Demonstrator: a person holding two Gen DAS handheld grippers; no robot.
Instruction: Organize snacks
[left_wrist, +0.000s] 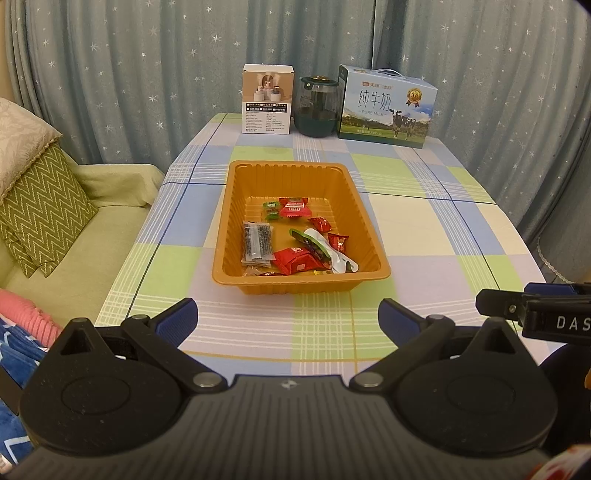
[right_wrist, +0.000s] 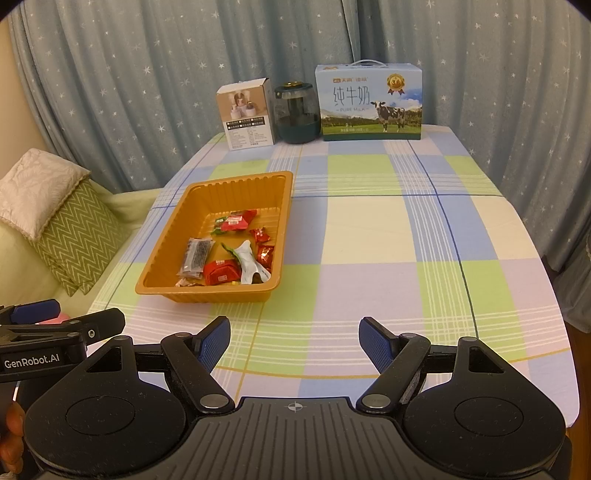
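An orange plastic tray rests on the checked tablecloth and holds several wrapped snacks: red packets, a dark seaweed-like pack, a white and green pouch and small green candies. My left gripper hovers open just in front of the tray's near edge, with nothing between its blue pads. My right gripper is open too, to the right of the tray over bare cloth, empty. Each gripper shows at the other view's edge.
At the table's far edge stand a small white product box, a dark green glass jar and a milk carton case. A green sofa with cushions lies left. Starred curtains hang behind.
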